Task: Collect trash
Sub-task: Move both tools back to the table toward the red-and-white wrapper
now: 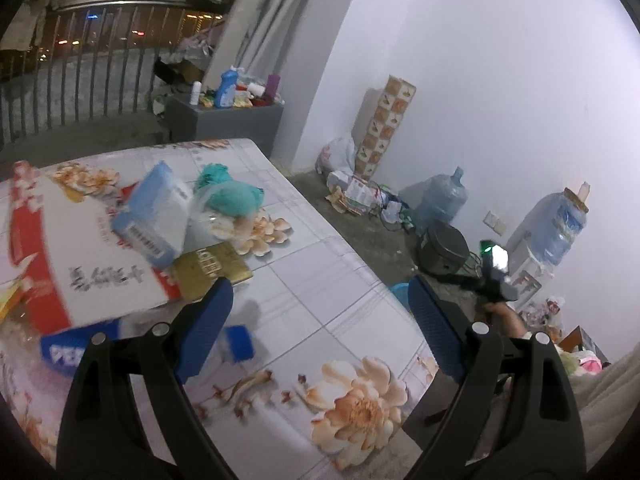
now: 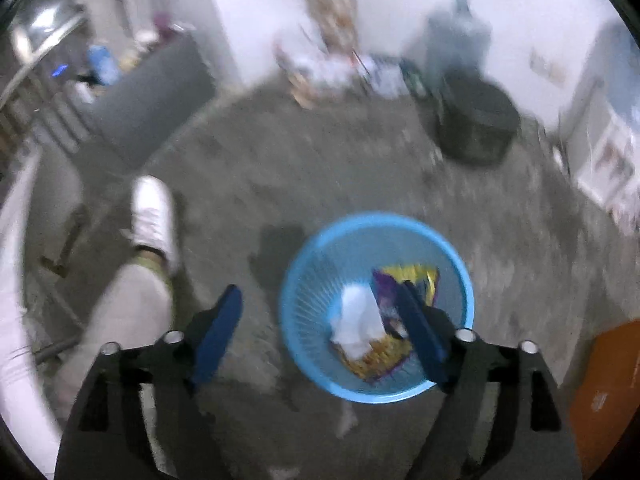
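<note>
Hovering right claw spread over upright blue basket, wrappers inside

Night outside my balcony railing, city lights beyond. White wall bright on my right, pale curtain at corner. Rough grey concrete floor. Grey cabinet by railing. Desk under floral cloth. Water jugs against wall, dark round bin near them.
</note>
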Demonstrator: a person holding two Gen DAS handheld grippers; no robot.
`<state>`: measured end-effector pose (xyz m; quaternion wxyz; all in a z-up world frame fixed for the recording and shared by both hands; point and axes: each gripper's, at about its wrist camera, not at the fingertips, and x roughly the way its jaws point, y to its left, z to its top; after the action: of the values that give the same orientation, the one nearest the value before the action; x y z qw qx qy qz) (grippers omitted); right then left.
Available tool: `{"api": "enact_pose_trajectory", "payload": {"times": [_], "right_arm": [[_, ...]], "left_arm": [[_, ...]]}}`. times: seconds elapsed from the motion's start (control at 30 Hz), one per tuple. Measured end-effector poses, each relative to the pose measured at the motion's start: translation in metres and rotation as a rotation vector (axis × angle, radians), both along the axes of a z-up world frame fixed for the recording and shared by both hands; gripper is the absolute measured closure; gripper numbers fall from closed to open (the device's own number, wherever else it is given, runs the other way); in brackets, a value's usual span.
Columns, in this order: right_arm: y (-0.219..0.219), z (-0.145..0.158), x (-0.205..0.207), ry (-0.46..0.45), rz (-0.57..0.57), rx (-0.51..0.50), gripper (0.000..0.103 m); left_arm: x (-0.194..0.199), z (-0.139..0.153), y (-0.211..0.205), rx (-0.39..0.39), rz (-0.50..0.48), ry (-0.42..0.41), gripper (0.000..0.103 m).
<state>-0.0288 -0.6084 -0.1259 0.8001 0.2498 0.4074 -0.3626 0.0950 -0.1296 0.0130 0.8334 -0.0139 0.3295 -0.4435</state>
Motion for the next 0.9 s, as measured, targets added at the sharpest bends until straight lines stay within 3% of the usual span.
{"api": "enact_pose_trajectory", "payload": {"times": [0.13, 0.3, 0.43, 0.57, 0.7, 0.9], "right_arm": [[0.058, 0.06, 0.012, -0.071, 0.05, -0.128, 0.006], [0.127, 0.117, 0.03, -0.124, 0.146, -0.283, 0.006], [0.182, 0.151, 0.048, -0.219, 0.316, -0.369, 0.006], [0.236, 0.179, 0.065, -0.342, 0.479, -0.369, 0.006], [0.273, 0.19, 0.078, -0.446, 0.553, -0.347, 0.006], [0.323, 0.191, 0.11, -0.524, 0.695, -0.169, 0.006]], "left_arm": [[-0.01, 0.002, 0.034, -0.02, 0.055, -0.033, 0.018], [-0.018, 0.005, 0.076, -0.023, 0.131, -0.086, 0.018], [-0.025, 0.003, 0.113, -0.025, 0.209, -0.114, 0.018], [-0.027, -0.001, 0.14, -0.023, 0.272, -0.108, 0.018], [-0.024, -0.002, 0.168, -0.032, 0.353, -0.105, 0.018], [-0.016, -0.003, 0.197, -0.043, 0.466, -0.102, 0.018]]}}
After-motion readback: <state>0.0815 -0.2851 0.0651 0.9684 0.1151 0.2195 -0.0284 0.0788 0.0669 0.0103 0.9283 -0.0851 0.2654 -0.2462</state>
